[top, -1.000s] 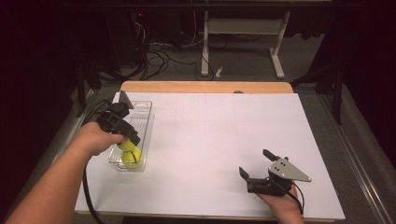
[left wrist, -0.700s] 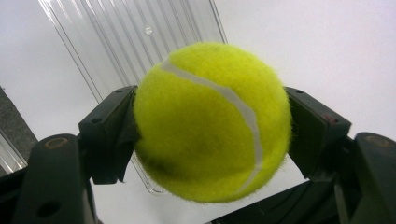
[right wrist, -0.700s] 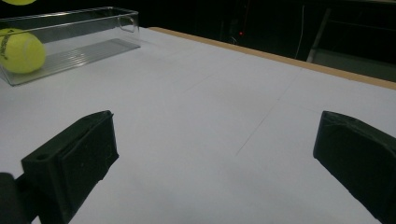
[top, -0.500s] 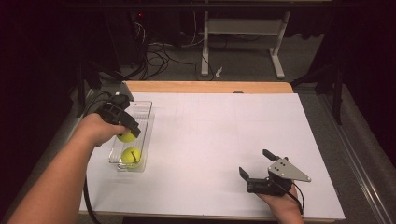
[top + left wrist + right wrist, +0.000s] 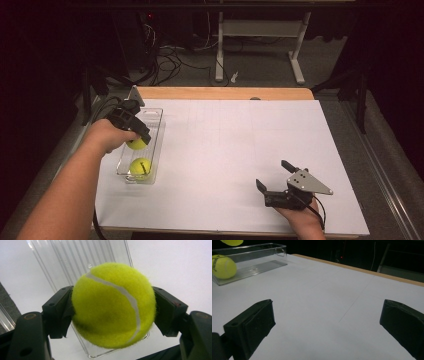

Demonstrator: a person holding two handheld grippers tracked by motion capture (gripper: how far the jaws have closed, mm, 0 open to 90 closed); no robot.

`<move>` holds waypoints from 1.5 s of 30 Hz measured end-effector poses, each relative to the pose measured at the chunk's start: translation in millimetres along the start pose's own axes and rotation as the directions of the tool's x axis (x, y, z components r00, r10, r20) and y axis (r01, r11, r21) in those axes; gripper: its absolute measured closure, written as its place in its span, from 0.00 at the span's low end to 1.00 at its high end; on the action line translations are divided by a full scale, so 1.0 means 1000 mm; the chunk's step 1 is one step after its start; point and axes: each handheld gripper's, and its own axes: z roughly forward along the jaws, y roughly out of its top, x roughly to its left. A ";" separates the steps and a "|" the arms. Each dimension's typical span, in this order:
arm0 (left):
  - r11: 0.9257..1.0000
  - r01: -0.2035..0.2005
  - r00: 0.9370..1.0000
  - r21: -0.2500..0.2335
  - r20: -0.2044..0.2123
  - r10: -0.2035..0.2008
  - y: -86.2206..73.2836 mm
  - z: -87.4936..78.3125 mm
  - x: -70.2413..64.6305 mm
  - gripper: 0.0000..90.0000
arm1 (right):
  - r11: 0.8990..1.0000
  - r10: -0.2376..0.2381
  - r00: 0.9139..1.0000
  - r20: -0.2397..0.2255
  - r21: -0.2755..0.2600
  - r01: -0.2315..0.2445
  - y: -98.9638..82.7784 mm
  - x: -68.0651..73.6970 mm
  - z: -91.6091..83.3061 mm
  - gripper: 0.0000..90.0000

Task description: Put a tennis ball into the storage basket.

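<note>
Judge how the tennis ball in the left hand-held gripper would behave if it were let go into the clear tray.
The tennis ball is round, so it would probably roll along the ribbed clear tray until a wall or the second ball stops it. Its felt looks grippy; the left hand-held gripper seems unlikely to slip. It dents slightly at the pads, suggesting some give.

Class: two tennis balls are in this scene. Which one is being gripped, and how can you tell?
The upper tennis ball, clamped between the left gripper jaws above the clear tray. The other ball lies loose at the tray's near end.
</note>
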 end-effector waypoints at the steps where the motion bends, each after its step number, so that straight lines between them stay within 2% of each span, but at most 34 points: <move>1: 1.000 0.000 1.000 0.004 -0.001 0.000 0.001 0.002 0.000 0.30 | 1.000 0.000 1.000 -0.001 0.001 0.000 0.000 0.000 0.000 0.00; 6: 1.000 0.007 1.000 0.003 -0.012 -0.007 0.006 0.008 0.001 0.30 | 1.000 -0.005 1.000 -0.002 0.002 0.005 0.000 0.001 0.001 0.00; 9: 1.000 0.018 1.000 0.004 0.002 -0.018 0.007 0.012 0.002 0.30 | 1.000 -0.006 1.000 -0.003 0.002 0.006 0.000 0.001 0.001 0.00; 14: 0.999 0.030 1.000 0.015 0.004 -0.030 0.007 0.020 0.006 0.30 | 1.000 -0.004 1.000 -0.003 0.003 0.004 -0.001 0.001 0.001 0.00; 25: 0.999 0.030 1.000 0.028 -0.006 -0.030 0.007 0.031 0.009 0.29 | 1.000 -0.011 1.000 -0.006 0.008 0.011 -0.001 0.002 0.002 0.00; 33: 0.999 0.028 1.000 0.041 -0.011 -0.028 0.006 0.035 0.009 0.29 | 1.000 -0.013 1.000 -0.007 0.009 0.013 -0.001 0.002 0.002 0.00; 45: 0.999 0.039 0.999 0.025 -0.008 -0.039 0.006 0.031 0.008 0.29 | 1.000 -0.015 1.000 -0.009 0.010 0.015 -0.001 0.003 0.002 0.00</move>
